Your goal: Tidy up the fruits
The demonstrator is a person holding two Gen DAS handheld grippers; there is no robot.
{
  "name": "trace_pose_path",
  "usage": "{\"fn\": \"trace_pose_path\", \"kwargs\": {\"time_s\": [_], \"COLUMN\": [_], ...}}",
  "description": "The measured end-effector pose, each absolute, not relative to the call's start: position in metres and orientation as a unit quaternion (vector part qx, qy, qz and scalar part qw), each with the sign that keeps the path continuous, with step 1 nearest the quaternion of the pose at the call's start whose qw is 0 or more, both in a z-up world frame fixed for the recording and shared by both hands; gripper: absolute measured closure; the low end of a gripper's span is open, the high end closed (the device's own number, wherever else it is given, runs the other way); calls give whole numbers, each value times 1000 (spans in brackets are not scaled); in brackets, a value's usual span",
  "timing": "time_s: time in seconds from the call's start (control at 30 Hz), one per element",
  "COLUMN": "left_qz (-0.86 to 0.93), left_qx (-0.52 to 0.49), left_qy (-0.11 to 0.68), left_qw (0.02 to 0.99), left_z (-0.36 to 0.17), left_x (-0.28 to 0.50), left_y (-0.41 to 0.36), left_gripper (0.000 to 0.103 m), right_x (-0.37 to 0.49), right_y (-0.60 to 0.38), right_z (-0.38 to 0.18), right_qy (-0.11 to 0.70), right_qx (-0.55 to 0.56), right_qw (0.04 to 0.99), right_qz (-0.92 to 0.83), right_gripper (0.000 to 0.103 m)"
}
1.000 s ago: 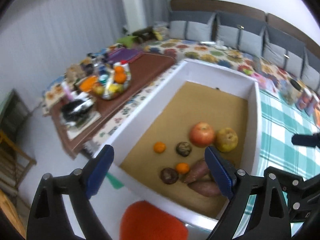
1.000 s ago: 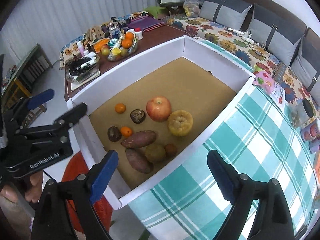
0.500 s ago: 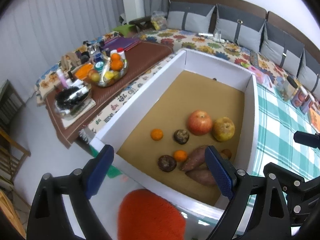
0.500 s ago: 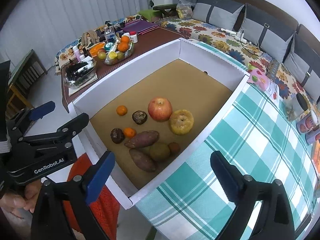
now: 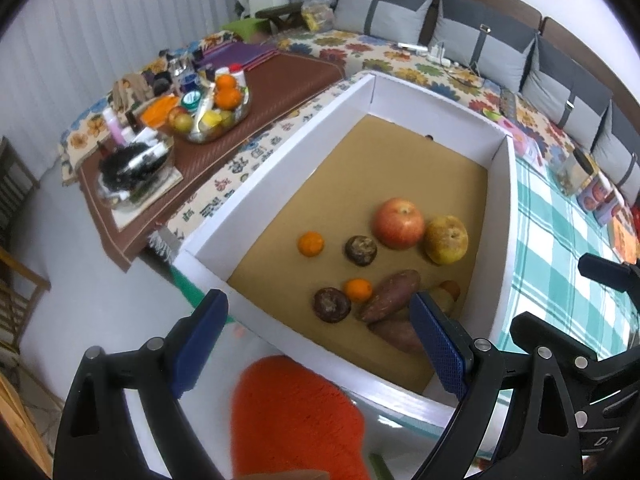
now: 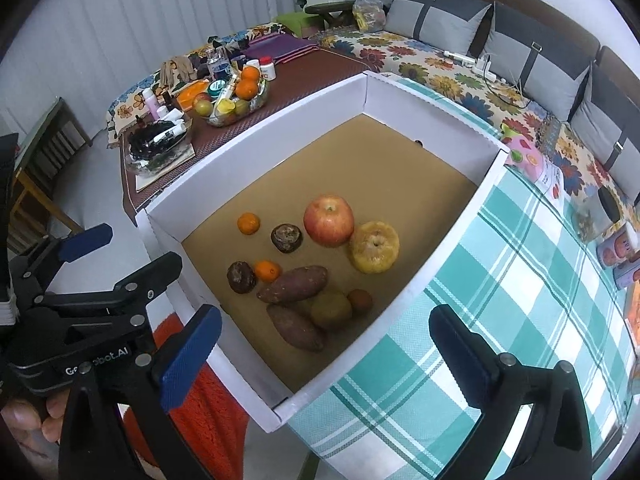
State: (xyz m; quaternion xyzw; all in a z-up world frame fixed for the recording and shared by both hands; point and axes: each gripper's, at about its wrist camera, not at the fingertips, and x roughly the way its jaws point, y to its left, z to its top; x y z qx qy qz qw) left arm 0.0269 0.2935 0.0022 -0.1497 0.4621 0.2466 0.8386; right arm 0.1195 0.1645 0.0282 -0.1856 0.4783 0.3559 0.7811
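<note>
A white box [image 6: 452, 264] sits partly on a checked cloth [image 6: 520, 300], its near corner hanging past the cloth's edge. All the produce lies loose on its brown floor, bunched toward the near side.

Largest is the apple [image 6: 329, 220], touching a yellow pear [image 6: 374, 246]. Nearer lie two sweet potatoes [image 6: 293, 285], one across the other's end, with a green fruit [image 6: 331, 309] and a small red one [image 6: 359, 300] tucked against them. Two dark, shrivelled fruits [image 6: 286, 237] and two mandarins [image 6: 248, 223] sit to the left, one mandarin touching a dark fruit and a sweet potato.

Neither tool holds anything. The right gripper [image 6: 324, 356] hovers above the near corner; its jaws have just been opening and now stand wide apart, empty. The left gripper [image 5: 320, 344] hangs over the box's left wall, jaws also apart and empty.

The risks lie in the crowding, I judge. Reaching for the green fruit or a sweet potato could nudge its neighbours and send the round ones rolling. The shrivelled fruits look soft and may crush under a hard squeeze. A downward push near the overhanging corner could tip or shift the box.
</note>
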Motion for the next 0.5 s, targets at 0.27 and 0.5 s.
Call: {"fn": "trace_pose_path", "kwargs": {"time_s": [0.27,0.5], "left_qz": [244,257], "left_qx": [-147,-132], "left_qy": [477,469], "left_qw": [831,834], "left_z": [-1,5], "left_x": [30,30], "left_y": [295,295], "left_gripper": [7,7], "right_x": [118,119], "right_y": [167,167], "right_z": [24,26], "right_qy": [490,488], "right_qx": [-186,-189], "right_qw": [777,778], "right_qz": [348,346], "right_gripper": [0,0]}}
